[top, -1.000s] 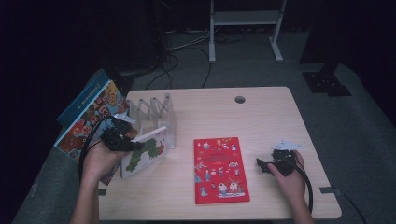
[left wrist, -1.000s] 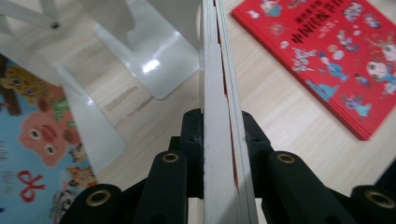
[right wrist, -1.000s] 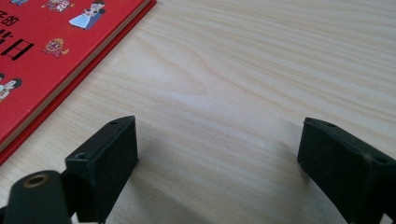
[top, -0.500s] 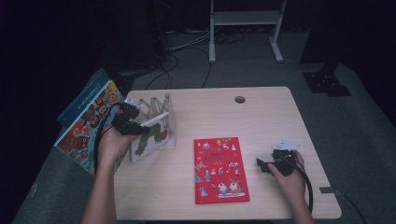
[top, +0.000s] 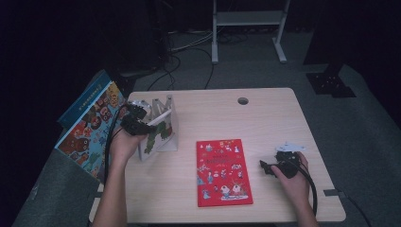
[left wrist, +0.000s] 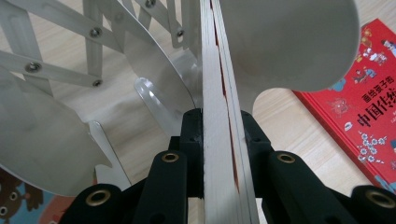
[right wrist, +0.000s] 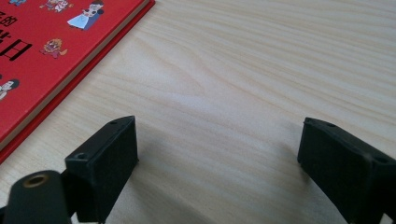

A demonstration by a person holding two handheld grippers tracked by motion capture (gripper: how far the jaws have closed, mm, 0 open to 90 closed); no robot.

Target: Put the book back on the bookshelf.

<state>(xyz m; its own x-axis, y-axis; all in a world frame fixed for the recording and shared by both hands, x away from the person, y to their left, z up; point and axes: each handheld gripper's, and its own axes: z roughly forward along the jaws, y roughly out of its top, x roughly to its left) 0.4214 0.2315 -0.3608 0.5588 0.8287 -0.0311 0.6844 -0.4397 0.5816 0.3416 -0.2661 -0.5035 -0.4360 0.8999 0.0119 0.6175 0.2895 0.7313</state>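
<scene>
High view says I'm about halfway, I'd guess; the left gripper is clamped on the green picture book and has it standing on edge in the metal book rack at the table's 9 o'clock side; not let go yet. Left gripper view has the book's page block running dead centre toward 12 o'clock, pinched between both pads. Left to do, by my read: the red book, lying flat mid-table; the right gripper rests at its 3 o'clock, jaws apart and empty.
</scene>
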